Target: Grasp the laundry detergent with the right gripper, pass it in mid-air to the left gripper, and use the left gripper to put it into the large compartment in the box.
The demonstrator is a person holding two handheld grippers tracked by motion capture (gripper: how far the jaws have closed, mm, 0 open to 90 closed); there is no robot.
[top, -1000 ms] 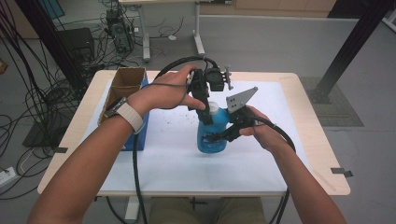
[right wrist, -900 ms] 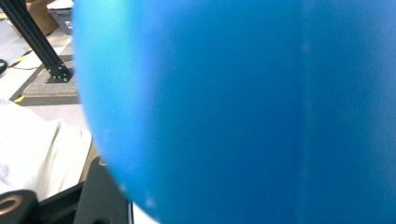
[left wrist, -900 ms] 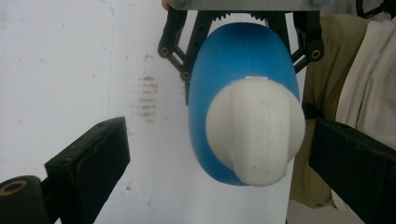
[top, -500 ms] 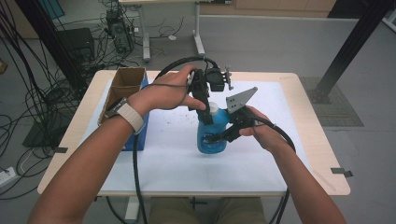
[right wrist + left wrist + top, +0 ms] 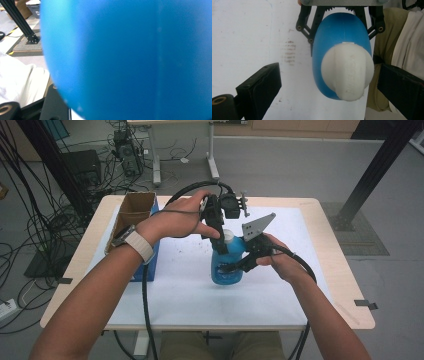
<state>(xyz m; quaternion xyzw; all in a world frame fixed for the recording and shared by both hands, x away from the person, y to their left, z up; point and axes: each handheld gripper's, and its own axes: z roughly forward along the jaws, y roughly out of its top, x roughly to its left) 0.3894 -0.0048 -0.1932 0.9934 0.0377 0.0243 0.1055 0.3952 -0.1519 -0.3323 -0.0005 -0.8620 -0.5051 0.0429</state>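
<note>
A blue bottle [image 5: 226, 265] with a white cap [image 5: 228, 238] stands upright on the white mat [image 5: 175, 285]. My right gripper [image 5: 235, 266] comes in from the right and is shut on the bottle's body; in the right gripper view the blue bottle wall [image 5: 130, 57] is pressed close against the lens. My left gripper [image 5: 220, 231] hangs over the bottle top, pointing down. In the left gripper view its black fingers [image 5: 260, 87] stand open on either side of the white cap [image 5: 348, 71], apart from it. Farther off, the right gripper [image 5: 340, 32] clamps the bottle.
An open cardboard box [image 5: 134, 210] stands at the mat's left edge with a blue box [image 5: 149, 257] beside it. Black cables [image 5: 146, 305] trail from both grippers over the table's near edge [image 5: 200, 325]. The floor beyond holds cables and a black post [image 5: 370, 175].
</note>
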